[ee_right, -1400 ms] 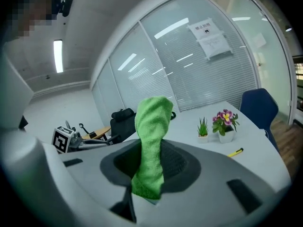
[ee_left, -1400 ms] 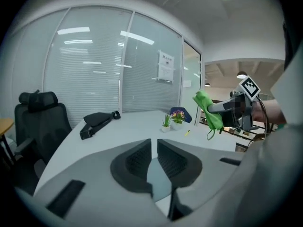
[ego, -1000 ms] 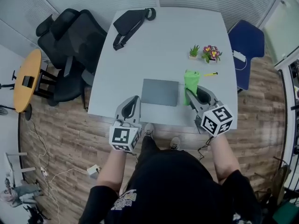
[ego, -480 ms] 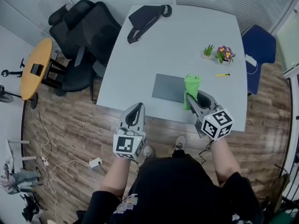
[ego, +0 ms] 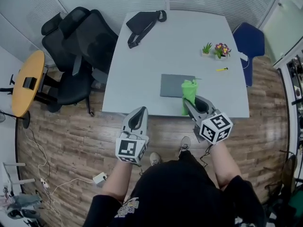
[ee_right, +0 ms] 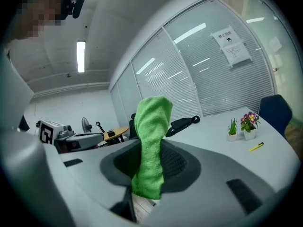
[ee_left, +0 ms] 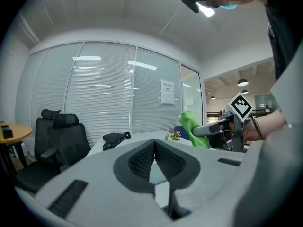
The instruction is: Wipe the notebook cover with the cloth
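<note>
The grey notebook [ego: 176,85] lies flat near the front edge of the white table [ego: 156,51]. My right gripper [ego: 188,104] is shut on the green cloth [ego: 188,96], which stands up between its jaws [ee_right: 150,145] and hangs over the table's front edge, just right of the notebook. My left gripper [ego: 140,110] is shut with nothing in it, its jaws pressed together [ee_left: 154,143]. It hovers over the wooden floor in front of the table, left of the notebook. In the left gripper view the cloth [ee_left: 193,129] shows off to the right.
A black bag [ego: 142,25] lies at the table's far end. Two small flower pots [ego: 214,49] and a yellow pen [ego: 221,69] sit at its right side. Black office chairs [ego: 78,41] stand to the left, a blue chair [ego: 249,41] to the right, a round wooden table [ego: 27,82] further left.
Both grippers have drawn back from the table toward the person. The left one now hangs over the floor, and the right one, still holding the cloth, is at the table's front edge.
</note>
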Tool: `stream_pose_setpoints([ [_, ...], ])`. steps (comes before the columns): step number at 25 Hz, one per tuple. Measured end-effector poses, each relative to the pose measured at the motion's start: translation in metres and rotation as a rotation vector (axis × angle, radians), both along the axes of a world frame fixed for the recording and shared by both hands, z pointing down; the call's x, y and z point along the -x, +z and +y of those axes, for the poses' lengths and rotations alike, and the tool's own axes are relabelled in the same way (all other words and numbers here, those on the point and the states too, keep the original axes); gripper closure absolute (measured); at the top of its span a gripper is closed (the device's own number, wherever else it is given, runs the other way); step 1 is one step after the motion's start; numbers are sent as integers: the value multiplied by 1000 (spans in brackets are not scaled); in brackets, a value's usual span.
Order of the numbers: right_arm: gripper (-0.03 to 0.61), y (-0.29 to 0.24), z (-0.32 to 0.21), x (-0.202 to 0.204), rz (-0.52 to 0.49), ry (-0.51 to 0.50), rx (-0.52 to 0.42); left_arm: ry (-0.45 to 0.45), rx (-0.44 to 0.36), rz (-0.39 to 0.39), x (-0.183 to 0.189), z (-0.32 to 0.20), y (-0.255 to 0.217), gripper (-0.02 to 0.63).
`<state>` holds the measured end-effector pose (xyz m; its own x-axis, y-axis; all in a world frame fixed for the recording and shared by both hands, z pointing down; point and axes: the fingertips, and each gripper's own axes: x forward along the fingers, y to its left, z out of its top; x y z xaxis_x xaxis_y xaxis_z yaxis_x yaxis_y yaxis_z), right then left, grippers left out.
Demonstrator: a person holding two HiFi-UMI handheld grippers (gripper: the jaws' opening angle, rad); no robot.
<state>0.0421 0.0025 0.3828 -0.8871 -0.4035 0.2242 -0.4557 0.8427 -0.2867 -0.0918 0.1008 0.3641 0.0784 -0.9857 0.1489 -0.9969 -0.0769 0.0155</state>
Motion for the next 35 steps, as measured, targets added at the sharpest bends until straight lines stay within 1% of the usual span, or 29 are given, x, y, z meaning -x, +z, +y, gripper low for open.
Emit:
stream_pose_setpoints([
  [3,469,-3,23,-4,4,73,-11,60,3,19,6,13,1,609],
  [6,469,-2,46,-14,9,149,-17,136,2,38,3,23,5,609],
  [12,469,5,90,-47,40,275,-10,282,11,65,-25,39,12,609],
  [16,469,1,107,-67,50,327,-21,338,-3,65,-44,48,6,609],
  [18,469,-2,112,-73,48,340,-26,349,-6,65,-49,50,5,609],
  [23,469,0,118,-80,58,339,-24,338,-6,84,-54,52,4,608],
  [35,469,3,118,-70,56,306,-27,327,1,79,-53,56,6,609],
])
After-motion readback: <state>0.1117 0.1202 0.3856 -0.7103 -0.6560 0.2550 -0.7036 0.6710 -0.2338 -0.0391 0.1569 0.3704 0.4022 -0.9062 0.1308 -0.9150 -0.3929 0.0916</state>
